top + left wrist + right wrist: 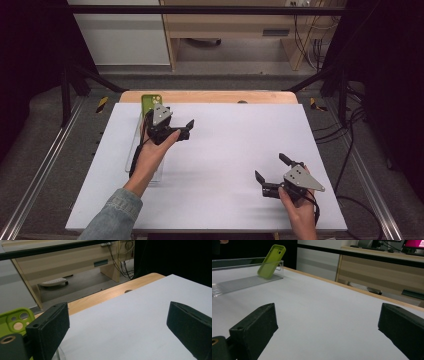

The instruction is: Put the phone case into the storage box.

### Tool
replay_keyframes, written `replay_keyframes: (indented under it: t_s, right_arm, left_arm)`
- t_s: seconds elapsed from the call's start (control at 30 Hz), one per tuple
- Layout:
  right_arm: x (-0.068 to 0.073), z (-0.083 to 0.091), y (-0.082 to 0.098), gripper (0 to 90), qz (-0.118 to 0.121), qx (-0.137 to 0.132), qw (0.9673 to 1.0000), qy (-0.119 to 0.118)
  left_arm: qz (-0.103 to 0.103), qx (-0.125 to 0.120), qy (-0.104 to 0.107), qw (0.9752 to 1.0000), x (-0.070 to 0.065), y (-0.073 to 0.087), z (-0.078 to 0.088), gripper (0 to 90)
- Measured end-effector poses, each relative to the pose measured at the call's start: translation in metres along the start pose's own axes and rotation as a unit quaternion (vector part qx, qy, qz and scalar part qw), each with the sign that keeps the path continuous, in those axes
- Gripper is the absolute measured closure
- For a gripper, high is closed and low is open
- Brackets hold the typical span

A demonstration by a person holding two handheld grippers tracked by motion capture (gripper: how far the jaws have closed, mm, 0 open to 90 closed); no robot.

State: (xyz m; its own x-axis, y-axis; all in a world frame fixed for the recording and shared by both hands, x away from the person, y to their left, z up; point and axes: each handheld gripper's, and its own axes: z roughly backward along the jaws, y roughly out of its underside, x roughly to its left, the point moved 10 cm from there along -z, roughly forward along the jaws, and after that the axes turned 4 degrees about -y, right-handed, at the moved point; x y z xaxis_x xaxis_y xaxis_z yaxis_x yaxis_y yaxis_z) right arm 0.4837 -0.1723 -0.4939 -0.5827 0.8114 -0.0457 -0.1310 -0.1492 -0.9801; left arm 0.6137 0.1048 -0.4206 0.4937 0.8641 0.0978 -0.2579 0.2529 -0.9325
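The phone case is lime green, with rounded corners and a raised camera block at its top corner; in the left gripper view that block shows 3 round cut-outs, 2 larger and 1 smaller, and the wood behind shows through them. In the right gripper view the case stands tilted, its lower end inside a clear tray and its upper end leaning against the tray's end wall, camera block uppermost. The tray is long and narrow, transparent, with a ribbed floor, and lies along the left edge of the white table, with the case at its far end near the wooden strip. The left tool sits just beside the case, over the tray's far part, its 2 black jaws spread wide with nothing between them. The right tool is well apart from the case, low over the table's near right corner, its jaws likewise spread and empty. Each is held in a hand, and a denim sleeve covers the left forearm.
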Motion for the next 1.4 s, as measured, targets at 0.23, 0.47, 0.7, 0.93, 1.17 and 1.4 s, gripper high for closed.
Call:
replay_keyframes:
  t_s: [0.23,0.47,0.7,0.93,1.17,1.4]
  right_arm:
    - [0.000,0.000,0.000,2.6,0.000,0.000,1.0000,0.000]
    - [0.000,0.000,0.000,2.6,0.000,0.001,1.0000,-0.001]
    - [0.000,0.000,0.000,2.6,0.001,0.001,1.0000,0.000]
    - [0.001,0.000,0.000,2.6,0.002,0.002,1.0000,0.000]
    - [-0.001,0.001,0.000,2.6,0.000,0.001,1.0000,0.002]
    - [-0.001,0.001,0.000,2.6,0.000,0.000,1.0000,0.003]
  left_arm:
    - [0.032,-0.003,0.022,0.9993,-0.009,0.000,0.005,3.9]
    - [0.045,-0.006,0.035,0.9984,-0.014,0.000,0.013,4.0]
    - [0.042,-0.014,0.034,0.9985,-0.012,-0.004,0.024,4.2]
    - [0.035,-0.026,0.037,0.9984,-0.012,-0.012,0.040,4.2]
    - [0.033,-0.033,0.032,0.9984,-0.004,-0.011,0.057,4.2]
    - [0.037,-0.039,0.030,0.9981,0.003,-0.006,0.074,4.1]
